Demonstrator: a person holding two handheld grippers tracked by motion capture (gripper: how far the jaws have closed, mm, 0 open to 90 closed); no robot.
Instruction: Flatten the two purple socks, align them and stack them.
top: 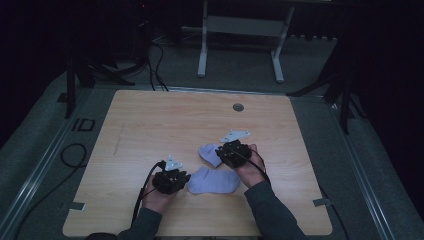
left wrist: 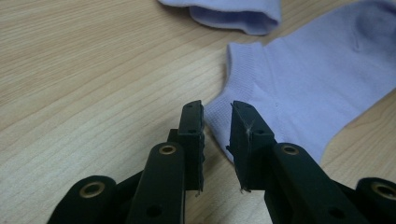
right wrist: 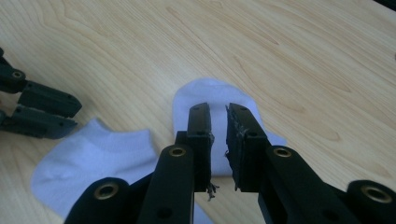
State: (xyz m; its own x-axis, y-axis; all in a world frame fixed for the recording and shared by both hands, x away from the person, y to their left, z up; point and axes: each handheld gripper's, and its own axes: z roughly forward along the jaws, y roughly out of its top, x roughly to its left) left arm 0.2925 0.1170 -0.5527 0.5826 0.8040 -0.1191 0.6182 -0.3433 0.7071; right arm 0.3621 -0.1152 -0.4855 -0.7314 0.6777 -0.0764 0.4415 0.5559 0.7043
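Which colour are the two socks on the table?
Both socks are plain pale lilac, with no pattern; the left gripper view shows it best.

My left gripper (top: 170,180): black body, grey three-cornered plate on top, black cable trailing off its left side and down past my wrist. Right gripper (top: 233,152): same black build, paler grey plate, cable running along the back of my hand. Sleeves dark grey-green, cuffs at the wrists. Close up, jaws are matt black bars with flat rectangular pads, small dark screw holes in each. Brass-coloured rivets at the linkage pivots. Right pads scuffed, frayed threads hanging at their lower edge.
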